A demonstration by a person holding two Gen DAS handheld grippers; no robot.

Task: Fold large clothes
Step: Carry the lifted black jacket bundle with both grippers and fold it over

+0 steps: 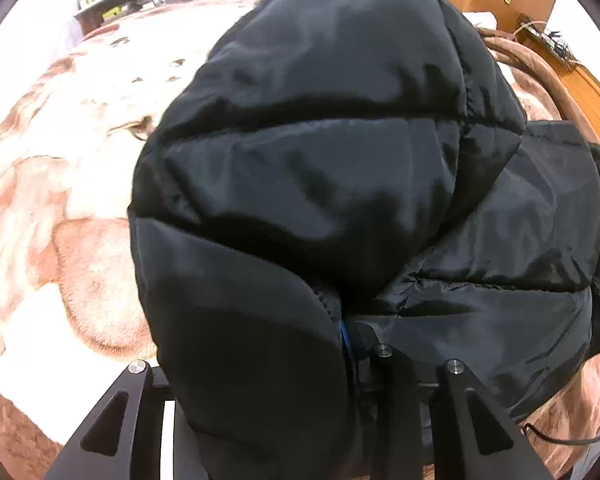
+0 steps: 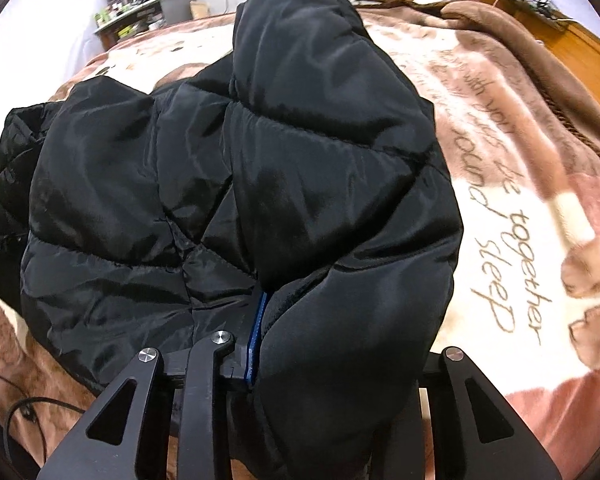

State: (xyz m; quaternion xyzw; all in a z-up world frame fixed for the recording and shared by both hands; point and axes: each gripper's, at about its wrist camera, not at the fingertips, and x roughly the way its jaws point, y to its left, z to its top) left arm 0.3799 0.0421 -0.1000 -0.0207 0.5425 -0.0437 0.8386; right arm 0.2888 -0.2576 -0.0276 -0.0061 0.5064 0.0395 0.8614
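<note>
Over the bed, a black quilted jacket point(image 1: 320, 168) hung bunched and lifted, its lower folds draping back onto a brown and cream blanket point(image 2: 512, 208) printed with script lettering. Each gripper was clamped on the padded fabric: the left gripper point(image 1: 340, 344) pinched a thick fold against a blue pad, and the right gripper point(image 2: 256, 336) pinched another fold the same way. Beyond the jacket, the blanket covered the bed point(image 1: 52, 184). A wooden headboard point(image 2: 592, 64) ran along the right side, and a cluttered shelf point(image 2: 148, 4) stood against the far wall.
</note>
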